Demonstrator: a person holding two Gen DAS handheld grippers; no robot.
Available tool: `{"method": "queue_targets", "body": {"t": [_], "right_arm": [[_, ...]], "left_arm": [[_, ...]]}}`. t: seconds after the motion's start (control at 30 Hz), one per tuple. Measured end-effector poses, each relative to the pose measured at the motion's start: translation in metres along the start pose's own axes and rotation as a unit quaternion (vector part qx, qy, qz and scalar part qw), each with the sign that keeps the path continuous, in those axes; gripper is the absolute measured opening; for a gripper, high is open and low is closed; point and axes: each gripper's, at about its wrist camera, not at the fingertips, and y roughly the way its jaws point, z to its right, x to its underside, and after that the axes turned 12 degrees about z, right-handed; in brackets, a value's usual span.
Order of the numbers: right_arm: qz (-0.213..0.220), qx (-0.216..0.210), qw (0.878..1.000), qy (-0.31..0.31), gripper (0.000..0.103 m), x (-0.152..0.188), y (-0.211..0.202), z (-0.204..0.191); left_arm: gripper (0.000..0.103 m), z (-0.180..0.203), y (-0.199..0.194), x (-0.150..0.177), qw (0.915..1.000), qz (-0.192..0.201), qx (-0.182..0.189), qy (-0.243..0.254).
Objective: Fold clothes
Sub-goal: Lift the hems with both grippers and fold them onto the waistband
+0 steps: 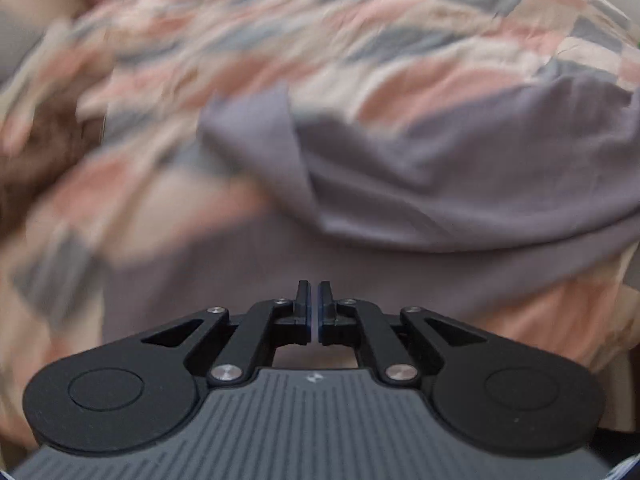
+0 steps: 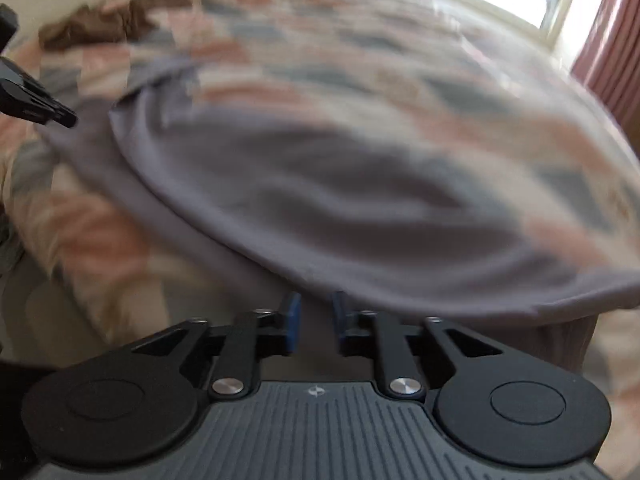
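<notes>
In the left wrist view, your left tool (image 1: 314, 312) has its jaws pressed nearly together with only a thin sliver between them, apparently pinching the near edge of the grey garment (image 1: 440, 184), which lies partly folded on the patterned bedspread (image 1: 320, 20); blur prevents confirming the grip. In the right wrist view, your right tool (image 2: 314, 326) is spread, its jaws just short of the garment's near hem and holding nothing. If you lift now with one side ungripped, expect the fold to skew or the fabric to slip free.

motion blur smears patterned bedspread (image 1: 168, 52); grey garment (image 2: 320, 200) cut off by right edge.
</notes>
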Motion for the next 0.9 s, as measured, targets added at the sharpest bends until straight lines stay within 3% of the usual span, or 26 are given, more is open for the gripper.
{"method": "queue_targets", "body": {"t": [0.07, 0.13, 0.17, 0.23, 0.3, 0.33, 0.37, 0.43, 0.5, 0.57, 0.67, 0.83, 0.9], "right_arm": [[0.015, 0.006, 0.996, 0.090, 0.034, 0.009, -0.016, 0.026], [0.039, 0.039, 0.974, 0.221, 0.040, 0.018, -0.030, 0.074], [0.050, 0.060, 0.952, 0.296, 0.040, 0.025, -0.035, 0.101], [0.070, 0.090, 0.893, 0.436, 0.042, 0.048, -0.042, 0.146], [0.097, 0.106, 0.818, 0.557, 0.043, 0.074, -0.046, 0.184], [0.107, 0.118, 0.792, 0.590, 0.043, 0.083, -0.046, 0.196], [0.114, 0.130, 0.774, 0.609, 0.043, 0.091, -0.046, 0.204], [0.116, 0.157, 0.755, 0.626, 0.043, 0.099, -0.042, 0.215], [0.117, 0.169, 0.738, 0.643, 0.043, 0.105, -0.036, 0.217], [0.119, 0.179, 0.720, 0.659, 0.043, 0.111, -0.031, 0.219], [0.126, 0.187, 0.704, 0.674, 0.045, 0.113, -0.024, 0.219], [0.126, 0.202, 0.708, 0.665, 0.048, 0.117, -0.023, 0.219], [0.121, 0.202, 0.706, 0.668, 0.048, 0.118, -0.022, 0.221]], "left_arm": [[0.006, -0.009, -0.010, 0.008, 0.9992, -0.006, -0.015, -0.038], [0.007, -0.016, -0.019, 0.003, 0.9980, 0.001, -0.019, -0.061], [0.008, -0.017, -0.022, -0.003, 0.9977, 0.008, -0.018, -0.065], [0.009, -0.016, -0.025, -0.017, 0.9976, 0.025, -0.016, -0.063], [0.016, -0.017, -0.022, -0.032, 0.9962, 0.036, -0.007, -0.079], [0.019, -0.017, -0.019, -0.039, 0.9955, 0.041, -0.003, -0.085], [0.021, -0.015, -0.014, -0.046, 0.9952, 0.047, -0.001, -0.086], [0.022, -0.012, -0.004, -0.061, 0.9950, 0.056, 0.002, -0.082], [0.033, -0.006, 0.011, -0.076, 0.9963, 0.063, 0.004, -0.058], [0.036, 0.000, 0.031, -0.093, 0.9971, 0.069, 0.008, -0.032], [0.038, 0.007, 0.067, -0.119, 0.9977, 0.068, -0.006, 0.008], [0.039, 0.004, 0.137, -0.153, 0.9976, 0.027, -0.057, 0.029], [0.036, -0.001, 0.159, -0.156, 0.9979, 0.004, -0.059, 0.028]]}}
